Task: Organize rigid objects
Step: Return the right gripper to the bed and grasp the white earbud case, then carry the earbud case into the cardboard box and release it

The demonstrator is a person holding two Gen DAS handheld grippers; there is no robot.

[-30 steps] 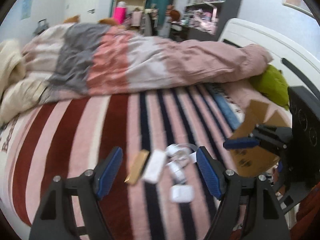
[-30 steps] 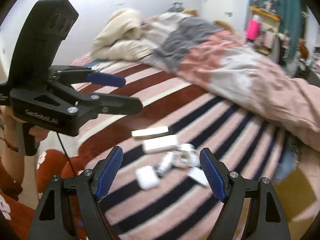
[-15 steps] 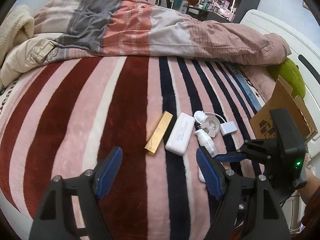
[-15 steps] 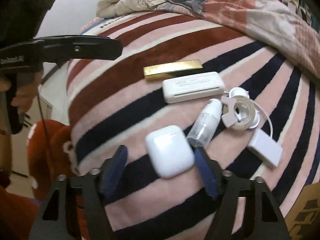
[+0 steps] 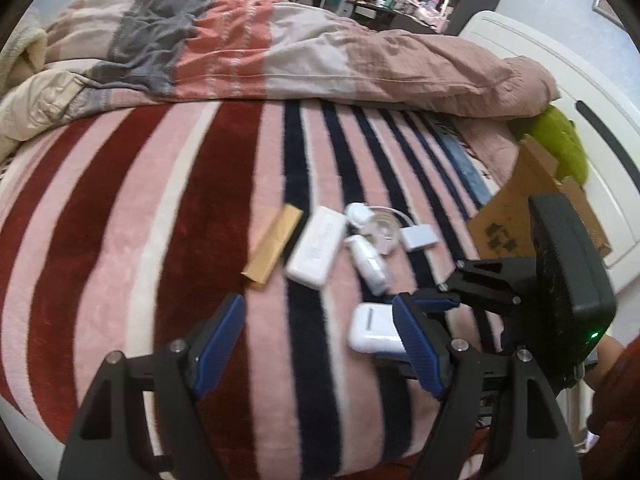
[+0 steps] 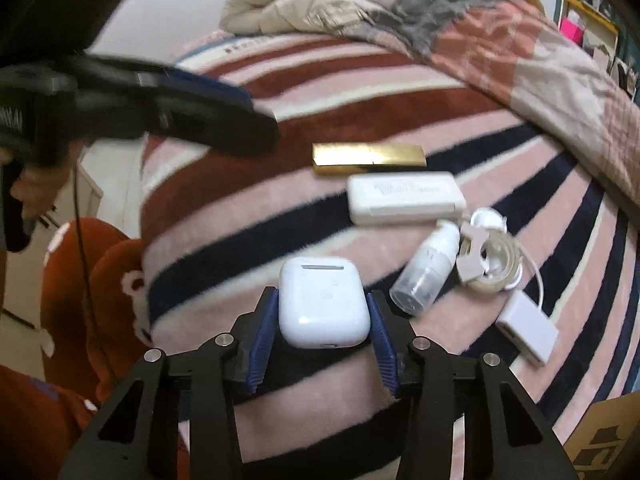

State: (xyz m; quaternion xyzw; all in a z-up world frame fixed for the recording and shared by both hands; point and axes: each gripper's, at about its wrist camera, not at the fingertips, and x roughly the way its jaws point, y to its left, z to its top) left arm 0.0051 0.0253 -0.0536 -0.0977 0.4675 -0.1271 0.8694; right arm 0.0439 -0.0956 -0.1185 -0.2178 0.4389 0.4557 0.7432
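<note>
On the bed (image 6: 248,216) we logged: earbud case (image 6: 322,304), between the right gripper (image 6: 322,336) pads, contact unclear; gold bar (image 6: 368,159); white box (image 6: 404,198), print unreadable; bottle (image 6: 426,268); cable (image 6: 492,264); adapter (image 6: 528,334). Left gripper (image 5: 320,340) spread, empty.

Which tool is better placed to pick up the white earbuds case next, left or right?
Right. The right tool already straddles the earbuds case, a pad close on each side, though contact is unclear. The left tool is open over bare blanket, with the case beside its right finger.
</note>
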